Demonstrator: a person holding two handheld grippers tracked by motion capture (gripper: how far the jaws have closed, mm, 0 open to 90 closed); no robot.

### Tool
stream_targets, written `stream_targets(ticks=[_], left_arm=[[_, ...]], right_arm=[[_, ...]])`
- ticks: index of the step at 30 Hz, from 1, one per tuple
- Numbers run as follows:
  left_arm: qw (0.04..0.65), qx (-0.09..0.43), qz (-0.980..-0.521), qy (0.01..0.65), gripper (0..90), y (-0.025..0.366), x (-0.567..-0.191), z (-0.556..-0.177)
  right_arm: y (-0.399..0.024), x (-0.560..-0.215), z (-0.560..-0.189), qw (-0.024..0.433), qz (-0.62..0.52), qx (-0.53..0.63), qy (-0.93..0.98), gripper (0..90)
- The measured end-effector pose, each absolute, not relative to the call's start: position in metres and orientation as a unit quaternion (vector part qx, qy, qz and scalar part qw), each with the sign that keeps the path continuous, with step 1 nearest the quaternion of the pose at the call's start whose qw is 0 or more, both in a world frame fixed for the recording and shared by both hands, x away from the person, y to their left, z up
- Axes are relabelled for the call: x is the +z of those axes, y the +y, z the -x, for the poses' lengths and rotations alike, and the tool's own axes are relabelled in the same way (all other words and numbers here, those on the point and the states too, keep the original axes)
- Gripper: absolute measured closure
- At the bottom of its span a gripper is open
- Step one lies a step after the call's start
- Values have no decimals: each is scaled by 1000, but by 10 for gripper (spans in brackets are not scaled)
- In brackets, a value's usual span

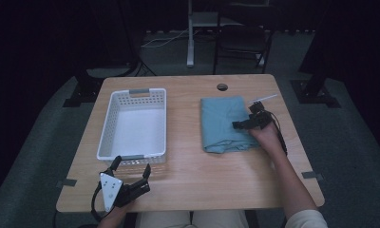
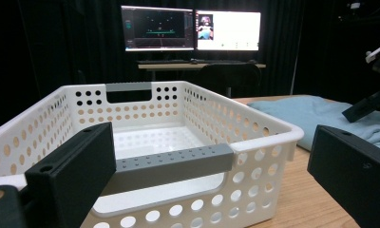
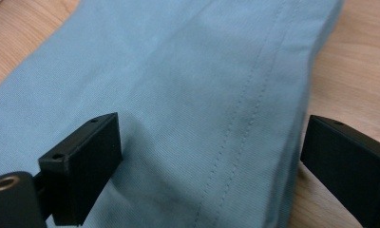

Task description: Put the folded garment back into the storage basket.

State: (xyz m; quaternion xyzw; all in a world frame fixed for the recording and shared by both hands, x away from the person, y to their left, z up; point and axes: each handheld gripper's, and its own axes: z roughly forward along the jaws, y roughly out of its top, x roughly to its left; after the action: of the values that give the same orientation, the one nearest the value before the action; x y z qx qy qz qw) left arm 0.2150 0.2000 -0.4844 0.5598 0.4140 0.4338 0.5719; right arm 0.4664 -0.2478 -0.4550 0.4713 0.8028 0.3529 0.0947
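A folded teal cloth (image 1: 223, 124) lies on the right half of the wooden table (image 1: 193, 171). My right gripper (image 1: 246, 116) stands open at the cloth's right edge. In the right gripper view, one jaw is over the cloth (image 3: 188, 95) and the other over bare wood beside its hem, the gripper (image 3: 212, 156) straddling that edge. An empty white perforated basket (image 1: 102, 137) with grey handles sits on the left. My left gripper (image 1: 132, 166) is open at the table's front left, just before the basket's near wall (image 2: 254, 156), with nothing between its fingers.
A round cable hole (image 1: 222, 87) is in the table's far edge. A dark chair (image 1: 240, 42) and a desk leg stand beyond the table. Two lit monitors (image 2: 190, 28) glow in the left gripper view. Bare wood lies between basket and cloth.
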Motion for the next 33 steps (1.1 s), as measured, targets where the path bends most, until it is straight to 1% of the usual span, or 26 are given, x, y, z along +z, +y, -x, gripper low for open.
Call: stream_targets(ticks=[2,3,8,10,11,12,13,15,17,18,20,24,26,28,31,33], left_arm=[[572,434,-560,414,34,200,-484,-215],[572,434,-560,414,34,200,-484,-215],[572,434,-560,414,34,200,-484,-215],[572,434,-560,414,34,200,-484,-215],[572,434,-559,414,34,200,-484,-215],[572,434,-559,414,34,200,-484,-215],[572,434,-560,414,34,200,-484,-215],[572,434,-560,414,34,200,-484,-215],[572,434,-560,414,34,200,-484,-215],[572,434,-560,414,34,200,-484,-215],[572,434,-560,414,34,200,-484,-215],[572,434,-560,414,34,200,-484,-215],[572,434,-560,414,34,200,-484,-215],[572,434,-560,414,34,200,-484,-215],[572,434,-560,414,34,200,-484,-215],[572,434,-560,414,34,200,-484,-215]], right_arm=[[-247,-458,-468,79,-475,356,801,68],[-248,-459,-469,72,-473,357,802,96],[-247,-460,-469,71,-471,356,804,104],[-246,-459,-468,63,-466,359,806,103],[-244,-459,-468,66,-460,355,811,86],[-242,-460,-467,69,-453,349,817,39],[-238,-461,-467,75,-448,342,822,26],[-233,-460,-466,89,-445,323,831,30],[-232,-459,-466,89,-443,325,831,103],[-232,-458,-465,86,-440,330,830,166],[-233,-457,-464,75,-442,341,826,259],[-235,-456,-464,56,-446,355,820,393],[-239,-457,-464,37,-449,368,813,472],[-241,-459,-464,24,-453,378,807,533],[-246,-463,-465,-2,-455,402,795,597],[-249,-466,-464,-9,-455,418,786,609]])
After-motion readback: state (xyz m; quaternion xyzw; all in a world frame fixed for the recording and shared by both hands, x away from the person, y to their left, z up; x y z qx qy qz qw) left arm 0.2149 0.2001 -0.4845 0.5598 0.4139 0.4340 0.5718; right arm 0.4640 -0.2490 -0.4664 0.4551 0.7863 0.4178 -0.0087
